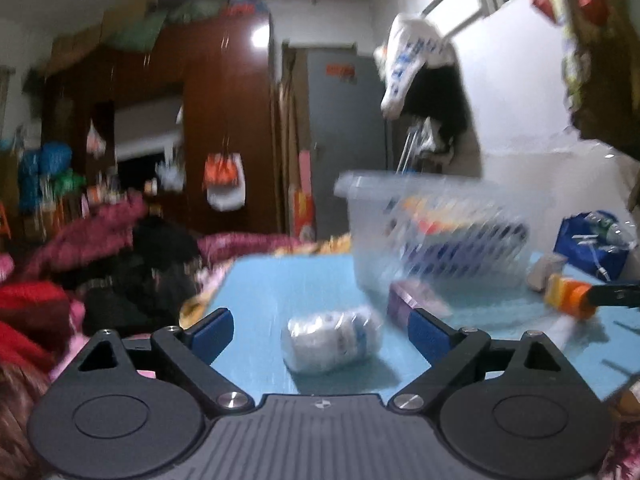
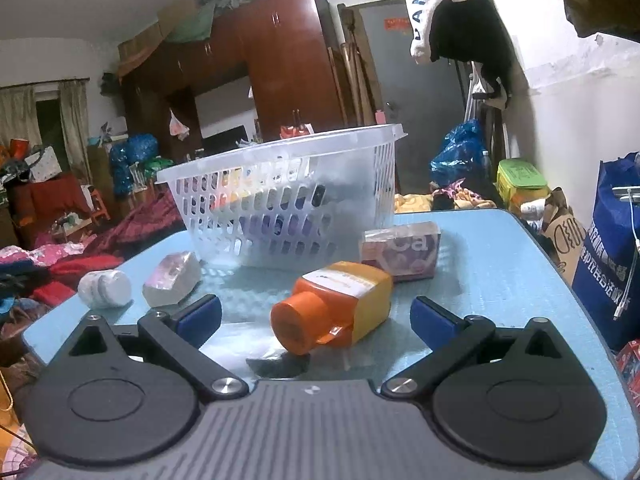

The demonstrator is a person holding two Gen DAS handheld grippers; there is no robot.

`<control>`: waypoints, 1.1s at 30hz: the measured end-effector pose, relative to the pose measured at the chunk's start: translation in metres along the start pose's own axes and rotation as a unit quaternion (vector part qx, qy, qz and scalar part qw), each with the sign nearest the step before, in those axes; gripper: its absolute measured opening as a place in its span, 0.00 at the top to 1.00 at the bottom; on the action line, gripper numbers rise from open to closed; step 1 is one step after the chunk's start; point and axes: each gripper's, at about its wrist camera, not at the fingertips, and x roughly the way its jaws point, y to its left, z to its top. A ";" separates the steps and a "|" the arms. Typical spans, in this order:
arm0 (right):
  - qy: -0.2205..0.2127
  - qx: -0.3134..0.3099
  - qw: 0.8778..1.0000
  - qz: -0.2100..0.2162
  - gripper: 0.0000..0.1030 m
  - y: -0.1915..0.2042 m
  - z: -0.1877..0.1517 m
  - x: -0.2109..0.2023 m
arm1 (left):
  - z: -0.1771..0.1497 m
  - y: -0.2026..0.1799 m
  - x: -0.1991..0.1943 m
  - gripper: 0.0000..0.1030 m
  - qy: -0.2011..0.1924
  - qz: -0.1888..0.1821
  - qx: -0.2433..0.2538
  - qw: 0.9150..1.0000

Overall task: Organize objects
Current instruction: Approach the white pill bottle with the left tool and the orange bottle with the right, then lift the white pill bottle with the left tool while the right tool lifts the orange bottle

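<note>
A clear plastic basket (image 2: 288,204) stands on the light blue table (image 2: 500,272) with several items inside. An orange bottle (image 2: 336,306) lies on its side, cap toward me, between the fingers of my open right gripper (image 2: 316,316). Behind it lies a pink-purple box (image 2: 400,252). A wrapped clear packet (image 2: 172,278) and a white bottle (image 2: 105,288) lie to the left. In the blurred left wrist view, my open left gripper (image 1: 320,332) faces the white bottle (image 1: 332,340), with the purple box (image 1: 412,298), the basket (image 1: 436,232) and the orange bottle (image 1: 568,294) beyond.
Bedding and clothes (image 1: 100,272) are piled left of the table. A blue bag (image 2: 612,248) stands to the right. Wardrobes (image 2: 256,64) and a grey door (image 2: 416,76) fill the back. Clothes hang overhead at right (image 2: 452,8).
</note>
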 end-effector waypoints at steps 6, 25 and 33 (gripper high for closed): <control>0.022 -0.009 1.000 -0.005 0.00 0.005 0.003 0.009 | -0.005 0.000 0.036 0.07 0.038 0.001 -0.012 0.999; 0.073 -0.006 0.997 -0.031 0.38 -0.004 0.008 0.038 | -0.013 -0.022 0.054 0.23 0.057 0.038 0.022 0.997; 0.023 -0.054 0.998 -0.017 0.45 0.003 0.004 0.021 | -0.015 -0.021 0.043 0.24 0.026 0.028 0.028 0.999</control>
